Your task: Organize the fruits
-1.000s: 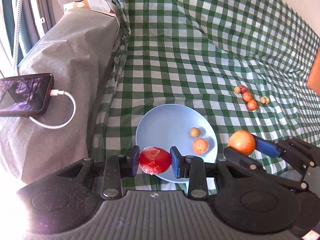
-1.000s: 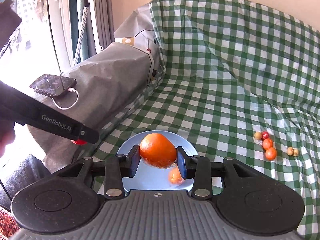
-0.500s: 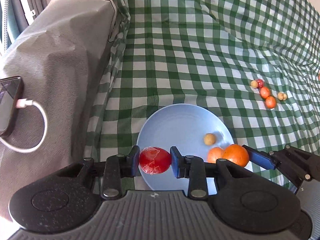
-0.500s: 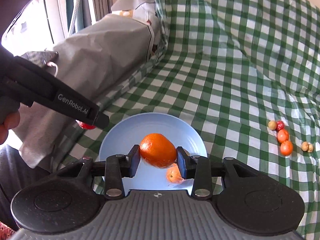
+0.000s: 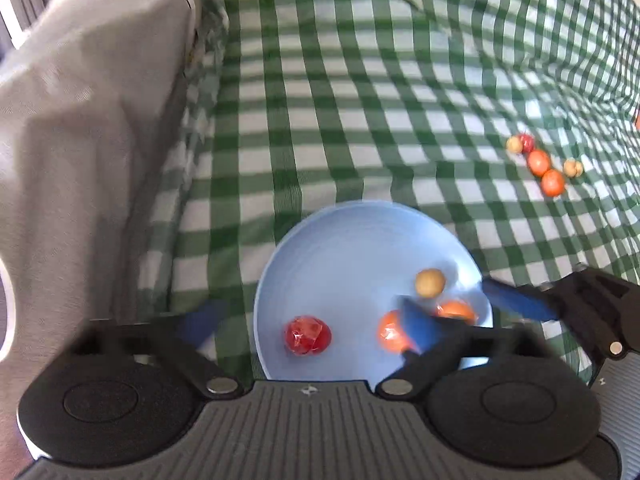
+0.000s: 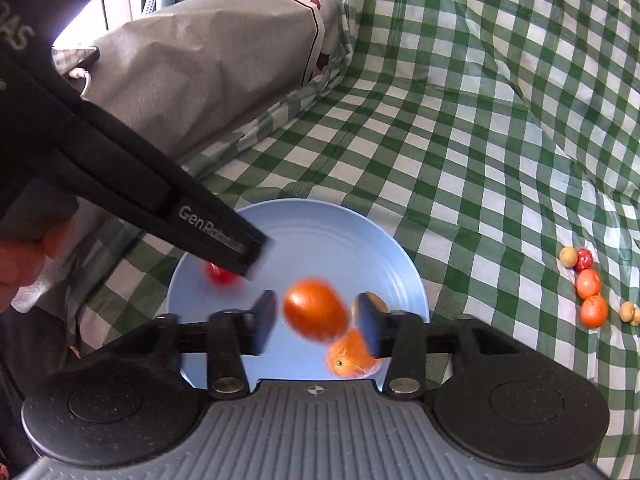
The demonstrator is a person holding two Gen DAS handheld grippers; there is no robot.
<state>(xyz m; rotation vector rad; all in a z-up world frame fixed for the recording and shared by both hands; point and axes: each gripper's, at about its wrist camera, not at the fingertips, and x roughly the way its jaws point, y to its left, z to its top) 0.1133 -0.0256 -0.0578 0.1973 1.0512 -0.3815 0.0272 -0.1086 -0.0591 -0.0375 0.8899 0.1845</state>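
At the left edge of the checked cloth stands a bulky shape under grey fabric, with a phone and its white cable lying on top, well clear of the fruit. It plays no part in the sorting, I judge.

Next comes the left tongs, spread wide with nothing between the jaws. The red fruit, in crinkled wrap, sits on the blue plate in the gap between those jaws, touching neither; it reads as just set down at the plate's near-left side.

The plate lies toward the near edge of the cloth and serves as the gathering place, which would explain why both tongs point into it.

Right of the red fruit, the right tongs are also apart. The large orange hangs blurred between the jaws with a gap on either side, apparently dropping free over the plate's near side. Below it a smaller wrapped orange rests on the plate, and a tan fruit sits beside it toward the right rim.

Toward the right edge of the cloth, well apart from the plate, a cluster of small fruits waits uncollected, so the sorting looks part done.
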